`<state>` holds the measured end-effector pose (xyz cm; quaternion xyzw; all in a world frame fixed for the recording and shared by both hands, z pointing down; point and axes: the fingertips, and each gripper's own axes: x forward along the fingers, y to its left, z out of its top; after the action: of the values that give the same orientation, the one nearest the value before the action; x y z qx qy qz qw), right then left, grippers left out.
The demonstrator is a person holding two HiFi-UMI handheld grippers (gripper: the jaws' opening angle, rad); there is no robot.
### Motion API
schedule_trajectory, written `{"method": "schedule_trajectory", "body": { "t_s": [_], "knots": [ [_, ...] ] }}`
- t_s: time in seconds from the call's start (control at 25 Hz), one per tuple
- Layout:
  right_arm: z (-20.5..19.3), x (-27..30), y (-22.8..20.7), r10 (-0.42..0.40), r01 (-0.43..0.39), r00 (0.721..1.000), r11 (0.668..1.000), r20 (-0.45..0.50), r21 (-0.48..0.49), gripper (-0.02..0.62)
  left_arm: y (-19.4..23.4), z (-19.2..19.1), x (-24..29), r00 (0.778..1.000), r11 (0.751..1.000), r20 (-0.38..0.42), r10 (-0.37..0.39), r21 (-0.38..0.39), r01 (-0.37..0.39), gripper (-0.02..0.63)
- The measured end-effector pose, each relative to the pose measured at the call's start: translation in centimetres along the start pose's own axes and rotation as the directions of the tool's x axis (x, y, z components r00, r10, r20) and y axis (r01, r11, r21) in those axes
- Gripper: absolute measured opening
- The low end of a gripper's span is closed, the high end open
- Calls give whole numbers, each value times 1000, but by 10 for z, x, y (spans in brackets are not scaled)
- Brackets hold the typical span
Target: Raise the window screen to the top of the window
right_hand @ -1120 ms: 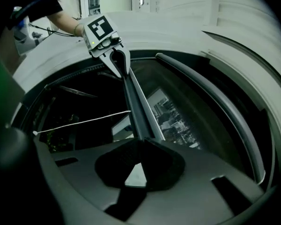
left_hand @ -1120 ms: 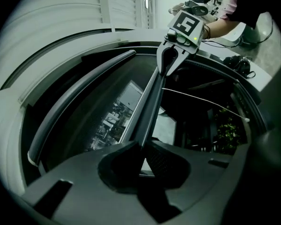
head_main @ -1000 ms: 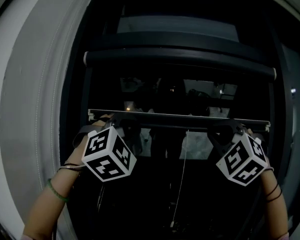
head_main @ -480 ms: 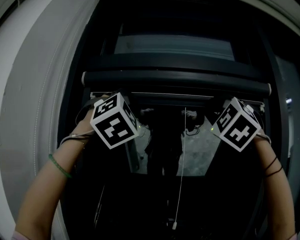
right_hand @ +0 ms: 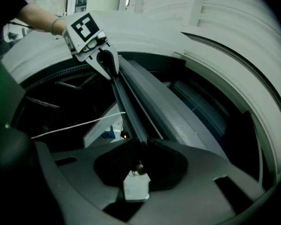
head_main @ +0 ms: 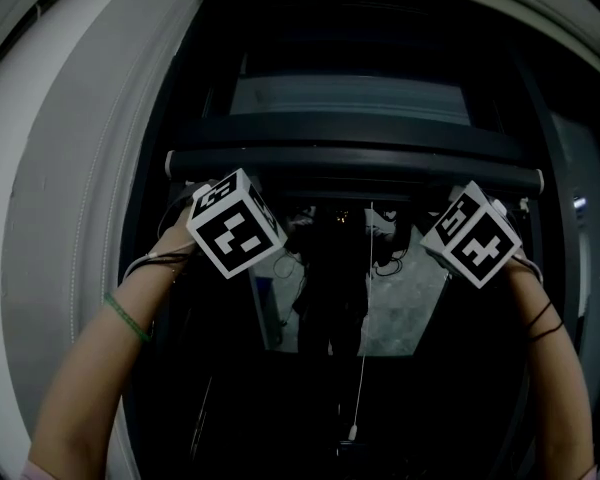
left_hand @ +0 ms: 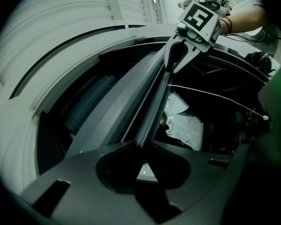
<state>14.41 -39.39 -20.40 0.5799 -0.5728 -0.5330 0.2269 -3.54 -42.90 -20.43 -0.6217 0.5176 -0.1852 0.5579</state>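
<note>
Your left gripper [left_hand: 143, 146] is clamped tight on the window screen's bottom rail [left_hand: 152, 104] near its left end. Your right gripper [right_hand: 141, 150] pinches the same rail near the right end, one at each side so that it likely rides level in its tracks. The rail sits just under the roller housing [head_main: 350, 156] at the window's head, so the screen looks all but fully raised, with the pull cord [head_main: 362, 348] dangling between your arms.
</note>
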Motion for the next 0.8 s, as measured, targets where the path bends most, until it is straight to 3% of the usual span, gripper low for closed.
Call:
{"method": "schedule_trajectory", "body": {
  "t_s": [0.08,0.2,0.4,0.64,0.72,0.8],
  "knots": [
    [1,-4,-1,-17,9,997,995,78,101,61,0,1,-3,998,999,39,47,-25,-46,54],
    [-2,-16,-2,-51,7,984,968,168,252,77,-3,2,-12,990,989,106,93,-123,-80,61],
    [-6,-43,34,-37,-49,970,938,239,344,77,-30,-9,-34,988,971,140,68,-236,-34,61],
    [-28,-76,112,8,-151,949,888,315,434,77,-127,-26,-64,981,959,196,-6,-276,61,60],
    [-35,-93,141,22,-188,941,863,337,468,77,-163,-34,-78,976,936,215,-21,-339,95,60],
    [-44,-111,172,47,-227,937,834,346,503,77,-198,-41,-97,971,890,236,-25,-436,129,60]
  ]
}}
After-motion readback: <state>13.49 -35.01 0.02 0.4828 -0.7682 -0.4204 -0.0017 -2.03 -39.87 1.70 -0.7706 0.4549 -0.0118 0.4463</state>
